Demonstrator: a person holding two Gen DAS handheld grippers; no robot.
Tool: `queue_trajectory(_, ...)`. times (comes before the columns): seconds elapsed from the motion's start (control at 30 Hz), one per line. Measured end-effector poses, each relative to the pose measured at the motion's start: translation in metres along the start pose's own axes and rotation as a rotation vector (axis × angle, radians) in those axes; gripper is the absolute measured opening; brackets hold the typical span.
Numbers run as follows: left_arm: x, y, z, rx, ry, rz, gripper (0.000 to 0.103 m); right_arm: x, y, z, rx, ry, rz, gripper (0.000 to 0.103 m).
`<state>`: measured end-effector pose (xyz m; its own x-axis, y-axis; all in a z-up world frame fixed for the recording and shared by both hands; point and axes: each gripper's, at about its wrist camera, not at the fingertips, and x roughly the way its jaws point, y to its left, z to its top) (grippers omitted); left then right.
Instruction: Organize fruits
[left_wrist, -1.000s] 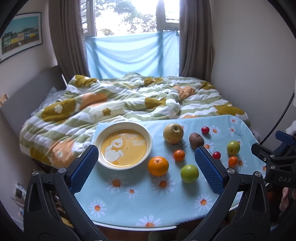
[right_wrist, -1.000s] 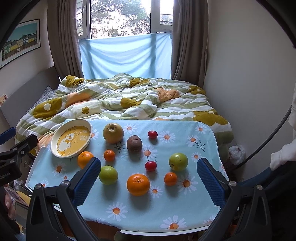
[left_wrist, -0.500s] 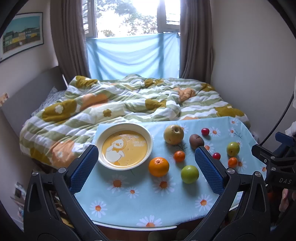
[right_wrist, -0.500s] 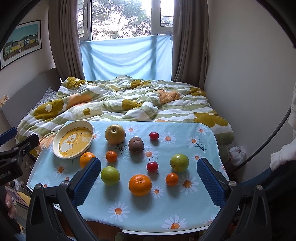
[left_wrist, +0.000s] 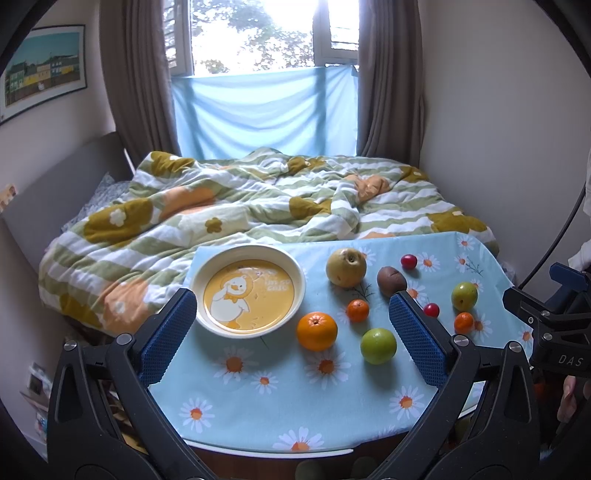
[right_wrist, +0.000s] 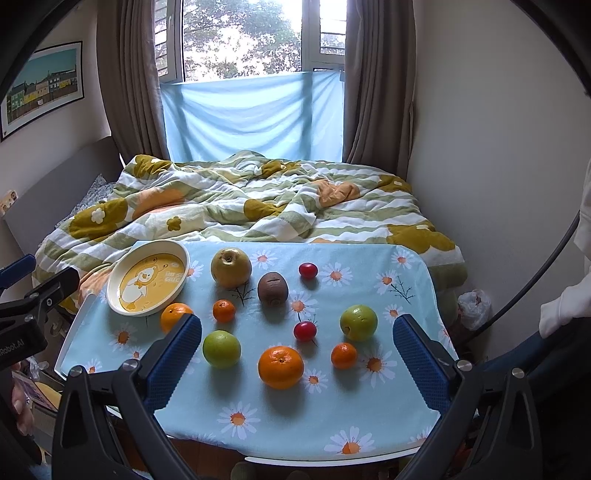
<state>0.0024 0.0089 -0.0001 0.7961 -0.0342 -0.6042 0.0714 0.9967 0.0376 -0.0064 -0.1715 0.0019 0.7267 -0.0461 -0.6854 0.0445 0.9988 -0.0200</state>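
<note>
While the left gripper (left_wrist: 291, 328) hangs spread and empty above the near table edge, its view shows the plate (left_wrist: 299, 273) bare — no fruit gathered yet. From the right wrist, the right gripper (right_wrist: 297, 356) gapes too, holding nothing, with the big orange (right_wrist: 280, 367) and green apple (right_wrist: 221, 349) between its pads; every fruit is left to sort.

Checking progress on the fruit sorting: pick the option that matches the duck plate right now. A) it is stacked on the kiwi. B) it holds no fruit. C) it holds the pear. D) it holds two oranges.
B: the duck plate shows only its printed duck inside, while the pear, kiwi and the large orange all lie on the tablecloth outside it.
</note>
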Motion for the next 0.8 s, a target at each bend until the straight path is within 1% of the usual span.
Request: queue_trajectory(0.8,-0.0025,0.0026,0.0045,0.004,-0.003,0.006,0.103,-0.0013,0.0015,-0.0003,0.001,-0.003,0.002,0.103)
